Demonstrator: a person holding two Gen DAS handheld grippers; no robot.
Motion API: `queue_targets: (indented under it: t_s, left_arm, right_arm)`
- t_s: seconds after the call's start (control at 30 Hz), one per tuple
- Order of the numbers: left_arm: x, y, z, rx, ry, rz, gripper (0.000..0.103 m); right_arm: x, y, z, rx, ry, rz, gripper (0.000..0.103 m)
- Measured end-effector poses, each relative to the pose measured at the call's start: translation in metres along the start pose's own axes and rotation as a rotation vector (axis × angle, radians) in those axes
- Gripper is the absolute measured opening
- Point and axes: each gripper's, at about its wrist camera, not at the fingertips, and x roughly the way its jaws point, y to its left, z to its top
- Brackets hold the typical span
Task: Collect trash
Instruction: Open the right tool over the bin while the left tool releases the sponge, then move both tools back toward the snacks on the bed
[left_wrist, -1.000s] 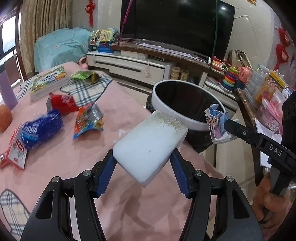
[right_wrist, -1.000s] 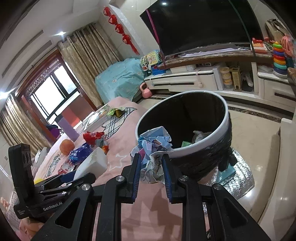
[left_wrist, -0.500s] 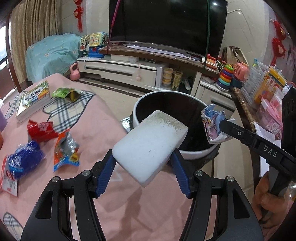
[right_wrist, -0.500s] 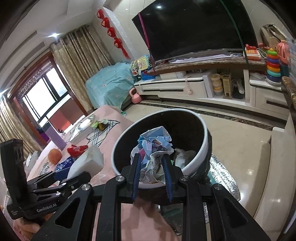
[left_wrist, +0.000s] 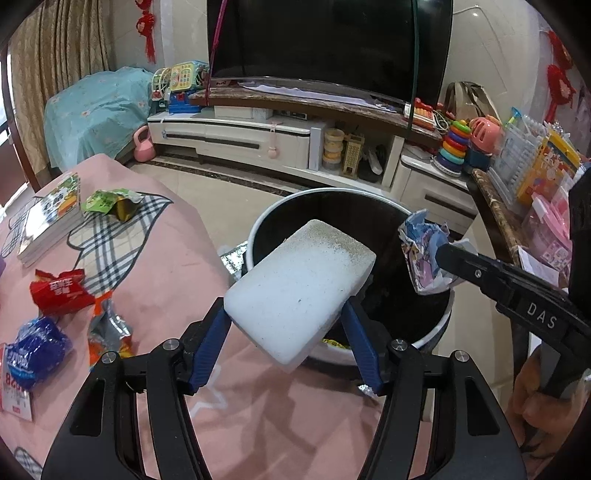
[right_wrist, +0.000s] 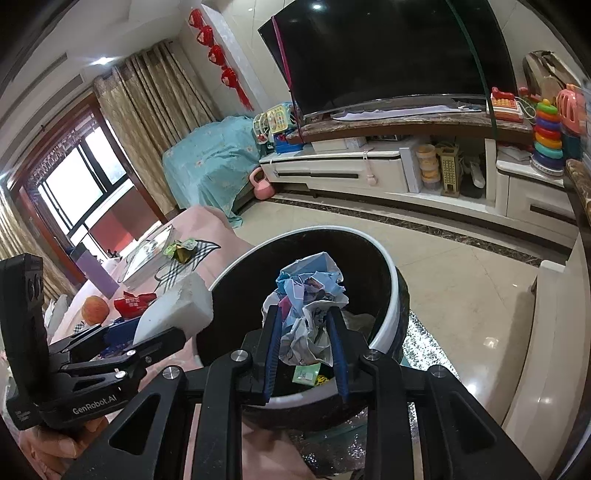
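moved: both loads carried from table edge to over the bin (right_wrist: 397, 295)
left gripper (left_wrist: 286, 323): clamping sponge (left_wrist: 299, 288)
right gripper (right_wrist: 306, 345): pinching crumpled paper (right_wrist: 308, 295)
meaning: drop looks ready

sponge (left_wrist: 300, 288): white, speckled grey | bin (left_wrist: 432, 334): black, white-rimmed | tablecloth (left_wrist: 170, 258): pink, plaid patches | crumpled paper (right_wrist: 309, 295): blue-white | finger pads (left_wrist: 208, 347): blue

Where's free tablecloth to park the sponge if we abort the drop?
Bare pink tablecloth lies between the plaid patch and the trash bin, running toward the left tongs holding the white sponge. Crowded: the left edge, with red wrapper, orange-silver wrapper, blue packet and books.
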Motion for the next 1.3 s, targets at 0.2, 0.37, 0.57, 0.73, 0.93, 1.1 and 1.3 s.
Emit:
queue_targets:
  t_s: [0.2,0.37,0.57,0.73,0.93,1.1,1.3]
  left_arm:
    - [0.008,-0.006,0.005,0.011,0.001,-0.006,0.066]
    - [0.014,-0.009,0.006,0.022,0.019,0.006,0.079]
    - [0.011,-0.005,-0.001,-0.001,0.019,-0.008,0.081]
    - [-0.001,0.007,-0.015,-0.048,0.008,-0.012,0.082]
    - [-0.022,0.029,-0.041,-0.102,-0.028,0.023,0.083]
    - [-0.039,0.056,-0.067,-0.170,-0.042,0.053,0.083]
    - [-0.063,0.090,-0.096,-0.252,-0.071,0.112,0.083]
  right_arm:
    - [0.008,-0.005,0.007,-0.009,0.011,-0.011,0.028]
    - [0.013,-0.007,0.010,-0.011,0.022,-0.030,0.043]
    - [0.013,-0.015,0.011,0.013,0.025,-0.026,0.062]
    - [0.006,-0.015,0.008,0.032,0.016,-0.010,0.080]
    - [-0.006,0.005,-0.003,0.005,-0.017,0.000,0.097]
    - [-0.015,0.030,-0.017,-0.029,-0.027,0.027,0.099]
    - [-0.015,0.061,-0.033,-0.075,-0.007,0.043,0.100]
